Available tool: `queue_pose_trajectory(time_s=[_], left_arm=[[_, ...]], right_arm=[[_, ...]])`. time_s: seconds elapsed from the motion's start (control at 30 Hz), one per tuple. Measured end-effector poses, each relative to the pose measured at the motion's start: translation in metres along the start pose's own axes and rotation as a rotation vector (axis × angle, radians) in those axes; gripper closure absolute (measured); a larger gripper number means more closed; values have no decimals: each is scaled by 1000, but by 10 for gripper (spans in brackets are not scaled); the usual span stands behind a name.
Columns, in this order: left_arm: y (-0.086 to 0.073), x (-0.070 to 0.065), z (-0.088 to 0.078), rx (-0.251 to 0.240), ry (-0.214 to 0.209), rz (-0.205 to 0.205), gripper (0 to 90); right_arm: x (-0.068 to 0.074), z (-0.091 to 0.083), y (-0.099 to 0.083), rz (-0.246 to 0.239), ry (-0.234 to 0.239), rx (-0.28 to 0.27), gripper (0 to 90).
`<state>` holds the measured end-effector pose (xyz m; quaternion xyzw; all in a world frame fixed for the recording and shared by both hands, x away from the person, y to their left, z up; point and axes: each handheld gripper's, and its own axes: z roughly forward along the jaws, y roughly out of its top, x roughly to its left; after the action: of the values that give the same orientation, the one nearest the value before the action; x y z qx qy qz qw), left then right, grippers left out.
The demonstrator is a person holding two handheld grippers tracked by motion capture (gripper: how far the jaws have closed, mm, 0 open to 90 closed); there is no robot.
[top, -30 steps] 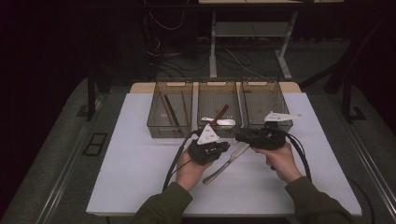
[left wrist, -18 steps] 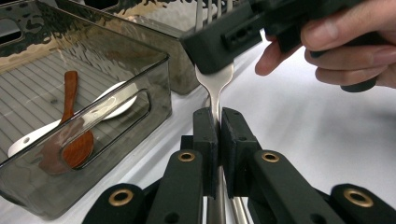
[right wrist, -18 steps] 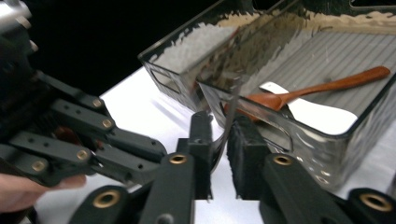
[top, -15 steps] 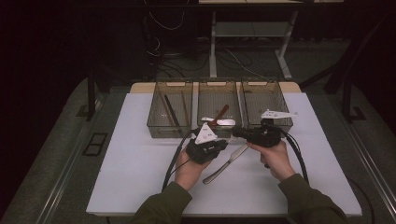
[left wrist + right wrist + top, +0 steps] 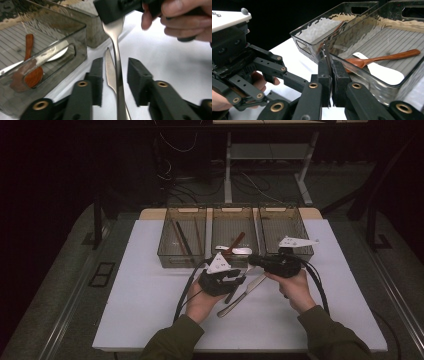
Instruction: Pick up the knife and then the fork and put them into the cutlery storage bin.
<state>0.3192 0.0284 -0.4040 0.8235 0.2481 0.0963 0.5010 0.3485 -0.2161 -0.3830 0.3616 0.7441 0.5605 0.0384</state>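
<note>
A steel fork [image 5: 117,57] hangs level between my two grippers. My right gripper [image 5: 331,67] is shut on its head, and the tines [image 5: 325,53] poke out above the pads. The handle runs between the jaws of my left gripper [image 5: 116,65]. Those jaws have just been opening, and a gap shows on each side of the handle. In the high view the left gripper [image 5: 234,285] and right gripper [image 5: 252,261] nearly meet, just in front of the bins. A table knife [image 5: 108,72] lies on the white table under the fork.
Three clear bins stand in a row behind the grippers. The left bin [image 5: 182,237] holds chopsticks. The middle bin [image 5: 234,220] holds a wooden spoon [image 5: 387,56] and a white spoon [image 5: 382,71]. The right bin [image 5: 282,227] is beside it. The knife [image 5: 242,295] lies on the white table [image 5: 140,310].
The right gripper has edged left toward the left gripper and closed on the fork's head. The left gripper stayed where it was.
</note>
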Motion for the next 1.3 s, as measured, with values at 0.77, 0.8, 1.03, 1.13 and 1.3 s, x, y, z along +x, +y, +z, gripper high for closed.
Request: queue_pose_trajectory(time_s=[0.77, 0.8, 1.03, 1.13, 1.3], left_arm=[[-55, 26, -67, 19, -18, -33, 221], [-58, 26, -70, 23, -10, -39, 195], [-78, 29, -91, 34, 47, -53, 84], [-84, 30, -96, 40, 55, -69, 42], [-92, 29, -101, 52, 65, -76, 0]], right_arm=[[-23, -25, 22, -50, -63, 9, 864], [-24, -28, 25, -52, -68, 10, 864], [-39, -50, 47, -49, -120, -37, 864], [-46, -56, 55, -47, -147, -48, 864], [-61, -67, 68, -47, -203, -57, 864]])
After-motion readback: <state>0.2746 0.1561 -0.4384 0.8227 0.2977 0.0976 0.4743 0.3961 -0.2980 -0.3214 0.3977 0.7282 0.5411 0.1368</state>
